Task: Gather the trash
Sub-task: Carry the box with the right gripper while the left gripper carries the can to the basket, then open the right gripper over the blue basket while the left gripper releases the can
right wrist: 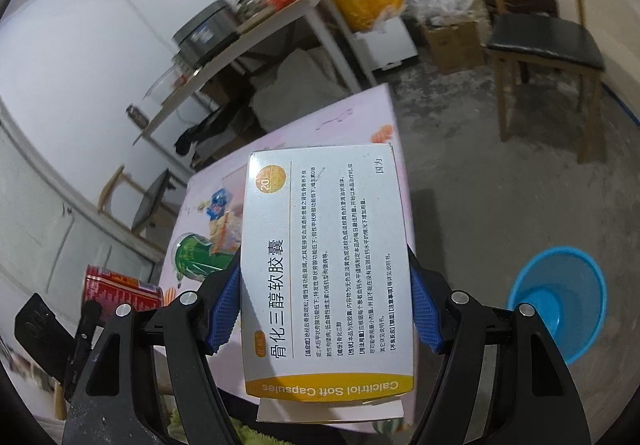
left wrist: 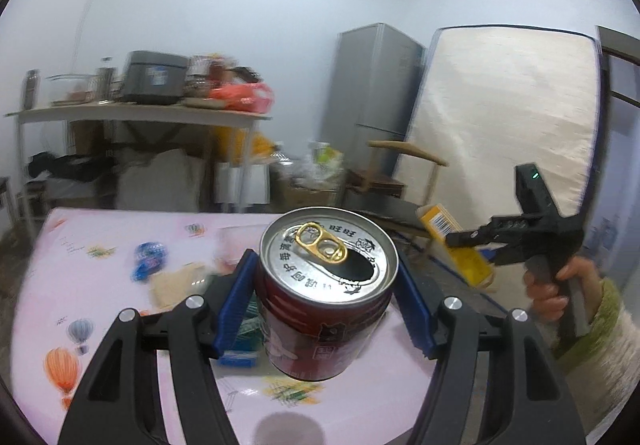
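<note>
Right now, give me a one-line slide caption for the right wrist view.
Right gripper clamps a white-and-yellow medicine box above the pink table; blue bin waits on the floor, right.

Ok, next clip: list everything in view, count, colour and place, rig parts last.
drink can: 1, dark red, opened, in left gripper
medicine box: 1, white and yellow, in right gripper
green can: 1, lying on the table
table: 1, pink balloon-print cloth
waste bin: 1, blue, on the floor
chair: 1, wood, black seat
fridge: 1, grey, far wall
left gripper: black, blue pads
right gripper: black, blue pads
hand: 1, green sleeve
</note>
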`<state>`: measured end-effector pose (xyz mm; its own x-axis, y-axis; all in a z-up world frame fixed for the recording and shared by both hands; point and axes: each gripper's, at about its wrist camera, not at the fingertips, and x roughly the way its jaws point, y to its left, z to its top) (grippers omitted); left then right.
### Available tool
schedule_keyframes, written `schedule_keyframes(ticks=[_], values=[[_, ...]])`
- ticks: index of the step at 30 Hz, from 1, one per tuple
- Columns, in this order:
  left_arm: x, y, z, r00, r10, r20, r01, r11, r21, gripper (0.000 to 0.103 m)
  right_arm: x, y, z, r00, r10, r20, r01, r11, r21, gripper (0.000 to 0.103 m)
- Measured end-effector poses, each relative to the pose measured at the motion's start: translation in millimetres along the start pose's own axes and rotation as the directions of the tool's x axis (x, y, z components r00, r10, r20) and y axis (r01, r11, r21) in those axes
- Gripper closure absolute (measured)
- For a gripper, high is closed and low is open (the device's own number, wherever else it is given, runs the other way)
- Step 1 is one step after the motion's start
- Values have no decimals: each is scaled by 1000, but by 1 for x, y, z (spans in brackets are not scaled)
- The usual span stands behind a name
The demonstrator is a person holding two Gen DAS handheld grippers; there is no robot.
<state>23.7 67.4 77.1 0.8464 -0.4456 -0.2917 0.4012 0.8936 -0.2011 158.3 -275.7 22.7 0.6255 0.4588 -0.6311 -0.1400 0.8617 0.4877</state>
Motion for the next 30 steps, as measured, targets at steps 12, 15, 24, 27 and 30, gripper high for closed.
schedule_keyframes(ticks=[12, 15, 24, 27, 30], values=[[159, -120, 24, 857, -417, -304, 415, 907, -73, 38, -42, -153, -78, 989, -143, 47, 108, 891, 441, 35], [209, -156, 9, 791, -451, -415, 449, 887, -108, 38, -34, -199, -93, 990, -140, 26, 102, 827, 552, 35], [348, -244, -49, 659, -392, -643, 391, 908, -152, 32, 18, -337, -106, 983, -186, -12, 129, 635, 762, 29], [360, -240, -49, 655, -396, -644, 366, 911, -188, 30, 39, -364, -108, 982, -188, -35, 144, 605, 783, 25], [346, -230, -44, 673, -408, -617, 376, 907, -189, 28, 59, -378, -111, 978, -196, -77, 181, 595, 783, 25]])
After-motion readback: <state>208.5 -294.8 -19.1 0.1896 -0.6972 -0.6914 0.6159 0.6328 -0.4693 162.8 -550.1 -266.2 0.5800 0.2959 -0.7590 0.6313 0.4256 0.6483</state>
